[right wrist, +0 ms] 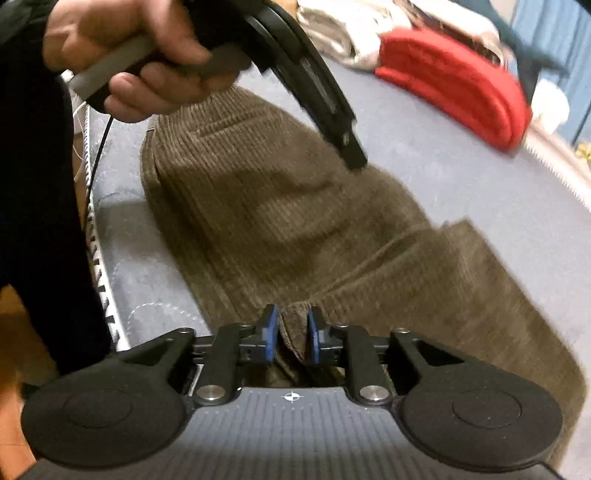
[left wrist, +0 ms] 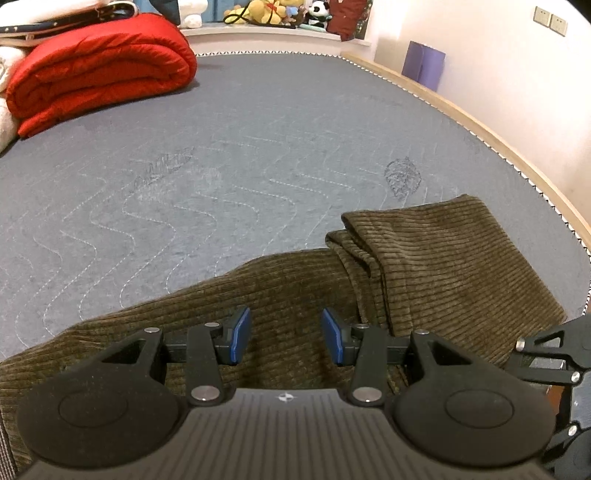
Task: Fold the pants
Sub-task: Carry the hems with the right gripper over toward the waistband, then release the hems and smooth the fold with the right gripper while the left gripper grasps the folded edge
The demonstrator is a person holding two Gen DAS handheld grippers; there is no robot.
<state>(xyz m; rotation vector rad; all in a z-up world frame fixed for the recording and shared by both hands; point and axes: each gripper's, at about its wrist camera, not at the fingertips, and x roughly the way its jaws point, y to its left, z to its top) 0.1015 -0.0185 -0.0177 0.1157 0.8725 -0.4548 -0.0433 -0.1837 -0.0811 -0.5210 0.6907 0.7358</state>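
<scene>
Olive-brown corduroy pants point(left wrist: 443, 266) lie on the grey mattress point(left wrist: 221, 147), one part folded over at the right. My left gripper point(left wrist: 287, 334) hovers over the cloth with its blue pads point(left wrist: 242, 334) well apart and nothing pinched between them. In the right wrist view the pants point(right wrist: 258, 206) run from the upper left down to my right gripper point(right wrist: 292, 334). A raised ridge of corduroy stands between its blue pads point(right wrist: 271, 332), and they press on it. A hand point(right wrist: 129, 55) holds the left tool's handle above the pants.
A rolled red quilt point(left wrist: 99, 70) lies at the mattress's far left, seen again in the right wrist view point(right wrist: 454, 85). A wooden bed edge point(left wrist: 461, 110) runs along the right by the wall. Plush toys point(left wrist: 273, 11) sit on the far ledge. A dark-clothed body point(right wrist: 37, 184) stands at the near edge.
</scene>
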